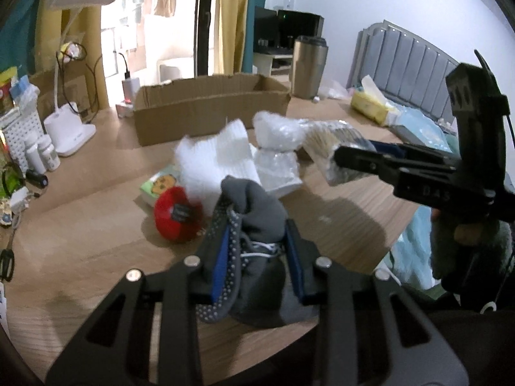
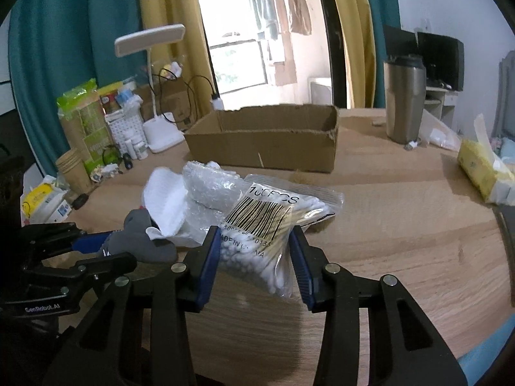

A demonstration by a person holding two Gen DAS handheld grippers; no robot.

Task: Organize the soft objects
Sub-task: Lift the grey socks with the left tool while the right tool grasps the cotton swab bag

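My left gripper (image 1: 257, 251) is shut on a grey sock (image 1: 260, 212) with a dotted cuff, held above the wooden table; it also shows in the right wrist view (image 2: 141, 241). My right gripper (image 2: 256, 257) is shut on a clear bag of cotton swabs (image 2: 264, 225) with a barcode label, also lifted; the bag also shows in the left wrist view (image 1: 334, 151). On the table lie a red plush ball (image 1: 177, 214), white foam sheets (image 1: 215, 157) and bubble wrap (image 1: 276, 148). An open cardboard box (image 2: 267, 138) stands behind them.
A steel tumbler (image 2: 404, 103) and a yellow tissue pack (image 2: 479, 167) stand at the right. A white desk lamp (image 2: 157, 128), bottles, paper cups (image 2: 74, 170) and packets crowd the left edge. A green picture card (image 1: 161, 183) lies under the foam.
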